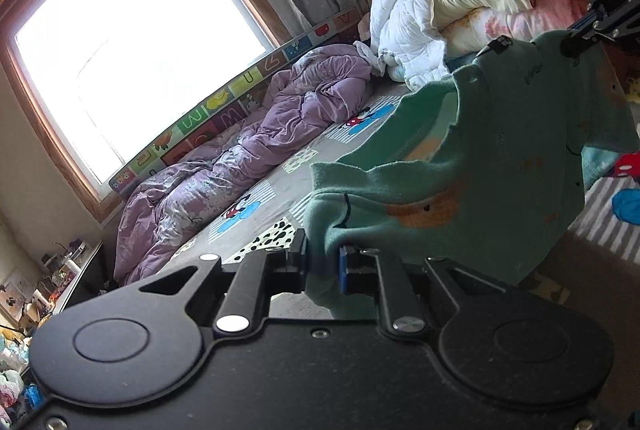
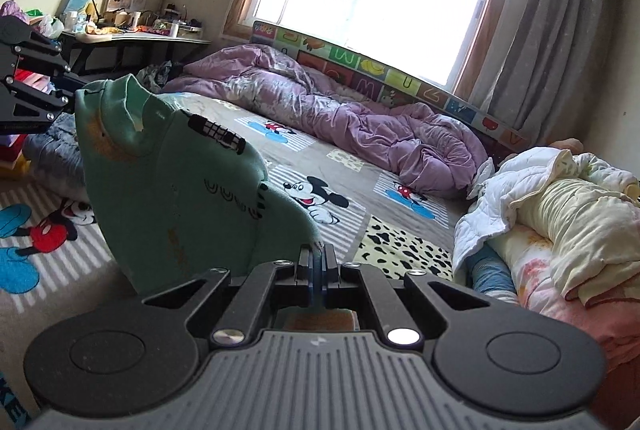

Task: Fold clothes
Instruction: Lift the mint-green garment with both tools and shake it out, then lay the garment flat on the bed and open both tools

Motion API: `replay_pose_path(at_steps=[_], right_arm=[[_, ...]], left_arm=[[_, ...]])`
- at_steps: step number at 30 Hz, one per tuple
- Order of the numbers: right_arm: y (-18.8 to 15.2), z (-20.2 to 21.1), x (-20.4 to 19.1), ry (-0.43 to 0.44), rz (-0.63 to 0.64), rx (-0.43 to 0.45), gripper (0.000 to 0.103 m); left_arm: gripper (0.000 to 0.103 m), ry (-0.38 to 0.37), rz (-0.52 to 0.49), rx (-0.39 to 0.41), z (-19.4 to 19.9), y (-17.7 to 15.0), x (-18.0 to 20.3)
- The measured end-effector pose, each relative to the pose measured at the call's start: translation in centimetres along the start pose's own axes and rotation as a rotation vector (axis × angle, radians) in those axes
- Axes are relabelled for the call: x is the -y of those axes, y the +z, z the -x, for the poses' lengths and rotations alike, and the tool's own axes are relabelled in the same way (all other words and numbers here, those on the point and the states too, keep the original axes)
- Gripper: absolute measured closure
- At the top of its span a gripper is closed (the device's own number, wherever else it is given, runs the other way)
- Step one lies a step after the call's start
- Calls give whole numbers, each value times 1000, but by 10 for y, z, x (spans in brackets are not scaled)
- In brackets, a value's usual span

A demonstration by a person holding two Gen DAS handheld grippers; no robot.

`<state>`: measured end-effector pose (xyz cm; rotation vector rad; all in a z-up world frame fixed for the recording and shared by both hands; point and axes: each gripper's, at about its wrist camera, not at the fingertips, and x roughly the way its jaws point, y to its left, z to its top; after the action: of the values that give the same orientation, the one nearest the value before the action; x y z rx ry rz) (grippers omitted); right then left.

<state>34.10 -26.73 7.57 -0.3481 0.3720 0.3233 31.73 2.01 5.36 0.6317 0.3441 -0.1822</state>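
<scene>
A green child's top (image 1: 480, 166) with orange cartoon prints hangs in the air above the bed, stretched between both grippers. My left gripper (image 1: 324, 262) is shut on one edge of it, and cloth bulges between the blue pads. In the right wrist view the same green top (image 2: 180, 190) fills the left middle, and my right gripper (image 2: 319, 262) is shut on its other edge. The right gripper (image 1: 576, 44) shows at the upper right of the left wrist view, pinching the cloth. The left gripper (image 2: 74, 98) appears at the far left of the right wrist view.
The bed sheet (image 2: 360, 214) has cartoon mouse prints. A crumpled purple duvet (image 2: 340, 118) lies along the window side. A pile of white, cream and pink quilts (image 2: 560, 222) sits at the right. A cluttered desk (image 2: 132, 34) stands at the back left.
</scene>
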Motion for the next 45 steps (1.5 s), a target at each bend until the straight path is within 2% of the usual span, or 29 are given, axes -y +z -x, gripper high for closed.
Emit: replay_pose_path(at_steps=[5,17,30,39,45], right_arm=[[-25,23,-20,17,38,-25,98],[-90,73,-82,54,124,-92,98],[-154,125,-160,70,337,-119,98],[-204,149,-211,80,523,-155,98],[-226,154,-233,83,574,-179,98]], left_arm=[[90,-18,-56,4,28,-15,22],[90,-61,-193,-47,76,-81,72],[90,-106,-346,-85,122,-158,136],[91,-95,-444,-74,149,-198,177],[92,-62,-562,-48,161,-220,200]])
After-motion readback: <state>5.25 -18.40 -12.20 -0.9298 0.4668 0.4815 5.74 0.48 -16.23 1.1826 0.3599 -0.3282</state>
